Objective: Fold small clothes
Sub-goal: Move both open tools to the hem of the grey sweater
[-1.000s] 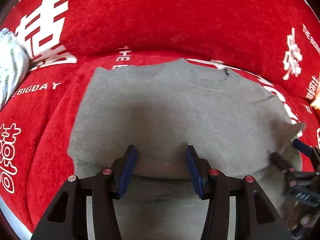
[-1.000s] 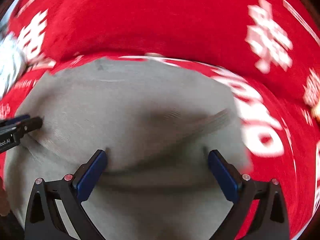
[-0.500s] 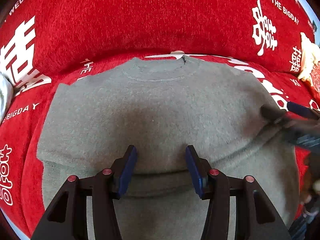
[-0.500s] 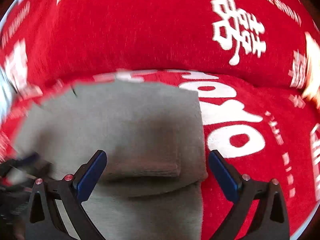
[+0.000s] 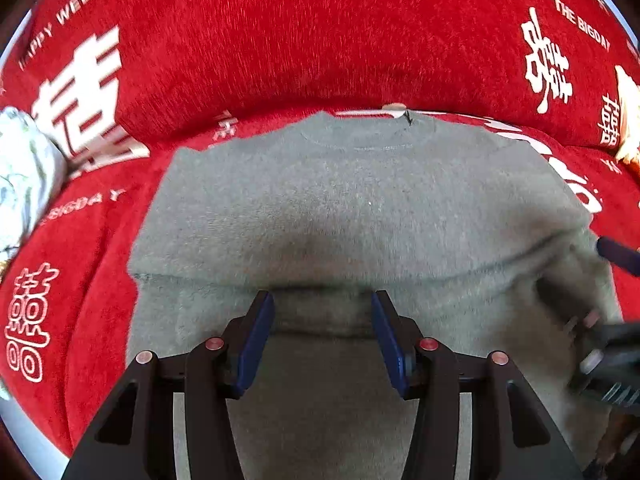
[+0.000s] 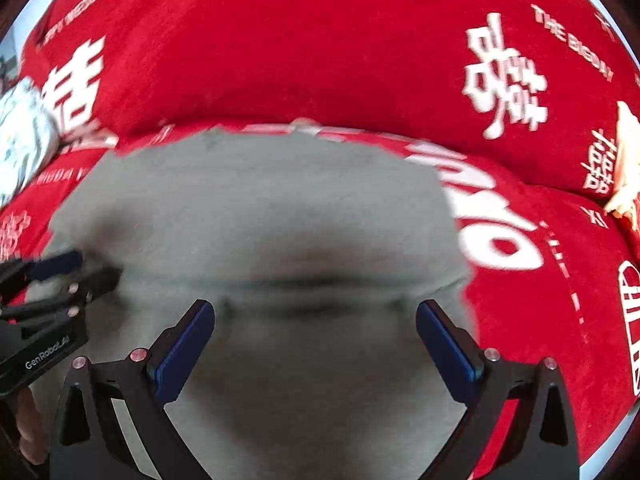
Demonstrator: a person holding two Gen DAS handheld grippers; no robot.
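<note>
Left tongs stand part open over the near fold of the grey sweater, pads clear of the cloth and clamping nothing; right tongs stand wide apart at the sweater's right side, likewise empty; the sweater lies flat on the red sofa cover, collar toward the backrest, lower part doubled into a ridge nearest the tongs; both appear poised to take that fold, one at each side; a pale bundle lies left of the sweater.
</note>
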